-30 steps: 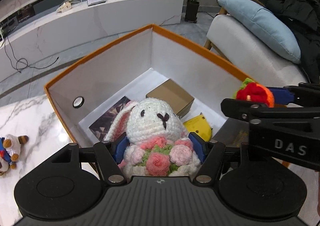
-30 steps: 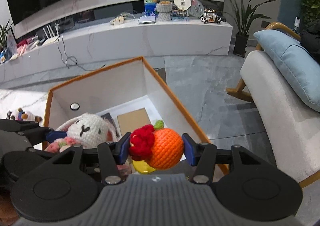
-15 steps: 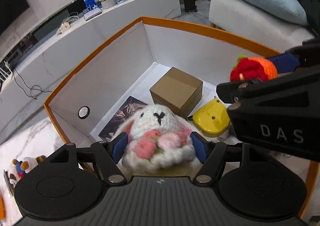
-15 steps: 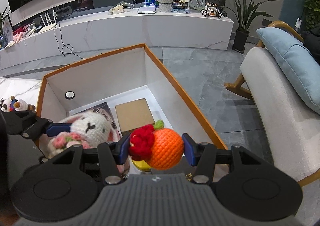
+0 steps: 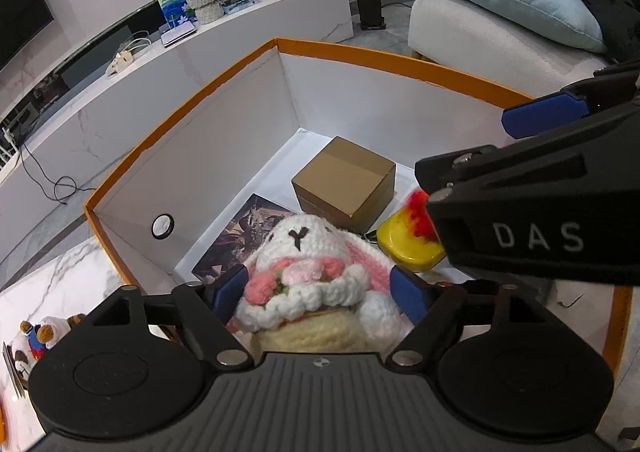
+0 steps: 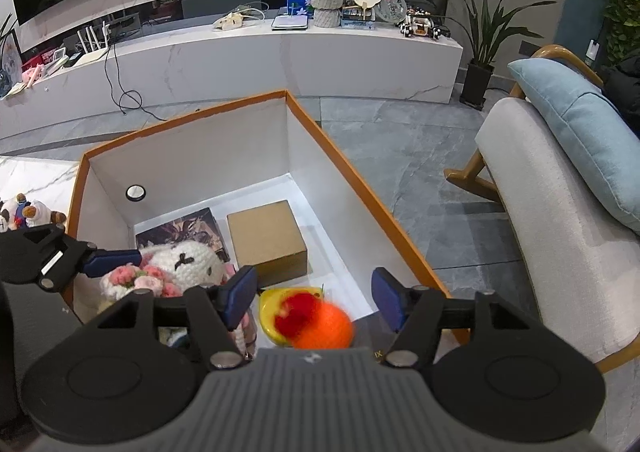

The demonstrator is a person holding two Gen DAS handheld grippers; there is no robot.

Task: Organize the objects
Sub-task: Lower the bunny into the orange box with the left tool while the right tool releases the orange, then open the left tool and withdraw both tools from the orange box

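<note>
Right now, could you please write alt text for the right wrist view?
The right tool, jaws opening, hangs over an orange-rimmed box with a blurred orange crochet fruit free between its fingers. Inside the box lie a crochet bunny, a brown carton and a yellow case.

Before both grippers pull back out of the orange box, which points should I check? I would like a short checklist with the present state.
1. Right gripper clear of the orange crochet fruit: ok, jaws opening, the blurred fruit is below them.
2. Left gripper clear of the crochet bunny: cannot tell, jaws opening, pads close beside it.
3. Bunny inside the orange box: ok.
4. Fruit settled: not ok, it lies partly over the yellow object.
5. Brown carton undisturbed: ok.
</note>
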